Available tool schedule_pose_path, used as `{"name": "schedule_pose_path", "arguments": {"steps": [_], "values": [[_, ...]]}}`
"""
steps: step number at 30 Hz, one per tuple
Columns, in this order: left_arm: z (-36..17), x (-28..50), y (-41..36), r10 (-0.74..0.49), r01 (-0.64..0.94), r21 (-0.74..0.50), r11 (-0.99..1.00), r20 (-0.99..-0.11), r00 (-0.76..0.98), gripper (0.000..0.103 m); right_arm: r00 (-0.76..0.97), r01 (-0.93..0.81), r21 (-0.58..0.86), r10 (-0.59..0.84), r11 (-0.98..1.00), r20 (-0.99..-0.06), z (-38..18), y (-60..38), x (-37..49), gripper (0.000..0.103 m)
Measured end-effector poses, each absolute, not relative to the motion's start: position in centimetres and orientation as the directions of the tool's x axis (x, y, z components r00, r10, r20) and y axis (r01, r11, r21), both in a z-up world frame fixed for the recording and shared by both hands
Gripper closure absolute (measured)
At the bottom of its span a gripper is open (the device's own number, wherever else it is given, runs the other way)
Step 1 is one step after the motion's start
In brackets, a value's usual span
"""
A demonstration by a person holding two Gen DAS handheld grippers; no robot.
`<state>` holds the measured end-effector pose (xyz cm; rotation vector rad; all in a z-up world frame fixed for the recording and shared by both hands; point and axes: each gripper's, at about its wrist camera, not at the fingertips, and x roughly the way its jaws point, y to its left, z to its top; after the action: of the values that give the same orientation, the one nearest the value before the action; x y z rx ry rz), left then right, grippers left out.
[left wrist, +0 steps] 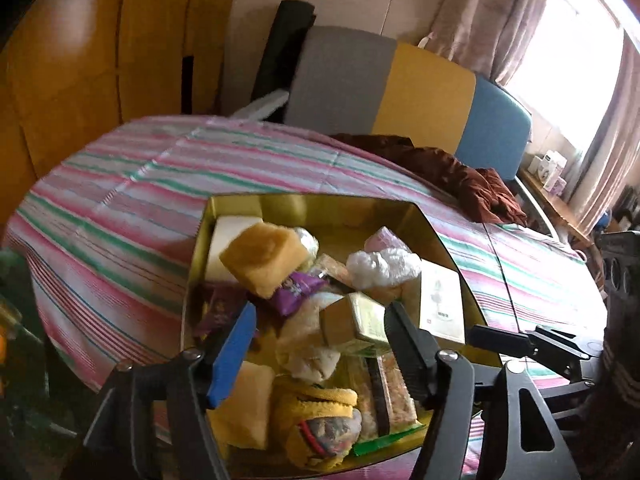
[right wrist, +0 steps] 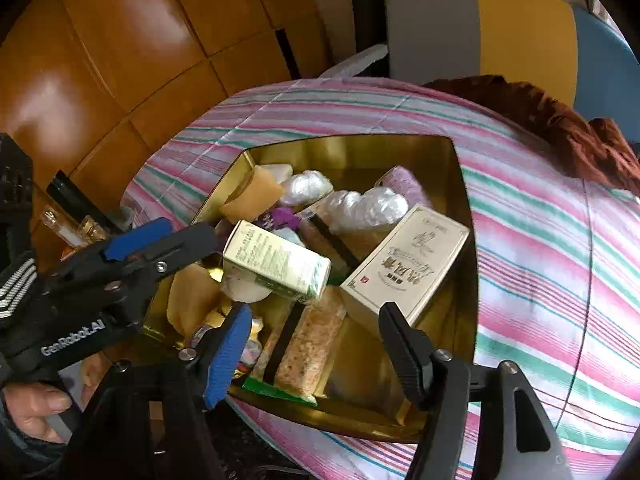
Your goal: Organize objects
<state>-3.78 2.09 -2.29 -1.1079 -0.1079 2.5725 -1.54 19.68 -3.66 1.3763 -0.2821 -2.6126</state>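
- Two grippers hang over your gold tin (right wrist: 352,152): left gripper (left wrist: 320,340) and right gripper (right wrist: 316,344), both half open, holding nothing.
- Pale green box (right wrist: 276,262) lies at 12 o'clock from your right gripper.

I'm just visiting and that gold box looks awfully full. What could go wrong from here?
1. The green-and-white carton lies tilted on top of the heap, apparently unsupported at one end; it could slide deeper or off.
2. The gold box sits on a striped cloth near the table's front edge; a push might shift it.
3. Both hand-held grippers, left and right, are open and crowd the same corner, so they might collide.
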Motion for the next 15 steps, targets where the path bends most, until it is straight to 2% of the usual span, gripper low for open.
{"name": "schedule_pose_path", "arguments": {"steps": [6, 11, 12, 15], "values": [[-1.1, -2.9, 2.1, 0.284, -0.257, -0.14, -0.956, -0.659, -0.697, 0.022, -0.621, 0.035, 0.167, -0.152, -0.985, -0.769, -2.8, 19.6, -0.6, 0.03], [-0.1, -1.5, 2.5, 0.237, -0.239, -0.082, -0.968, -0.623, -0.745, 0.007, -0.665, 0.003, 0.1, -0.077, -0.995, -0.743, -2.1, 19.4, 0.3, 0.03], [0.0, -1.2, 2.6, 0.225, -0.234, -0.068, -0.97, -0.618, -0.753, 0.0, -0.668, -0.001, 0.095, -0.07, -0.996, -0.741, -2.1, 19.4, 0.4, 0.03], [0.3, -0.8, 2.8, 0.217, -0.225, -0.065, -0.972, -0.617, -0.757, 0.0, -0.669, -0.008, 0.095, -0.065, -0.995, -0.74, -2.3, 19.6, 0.8, 0.03]]}}
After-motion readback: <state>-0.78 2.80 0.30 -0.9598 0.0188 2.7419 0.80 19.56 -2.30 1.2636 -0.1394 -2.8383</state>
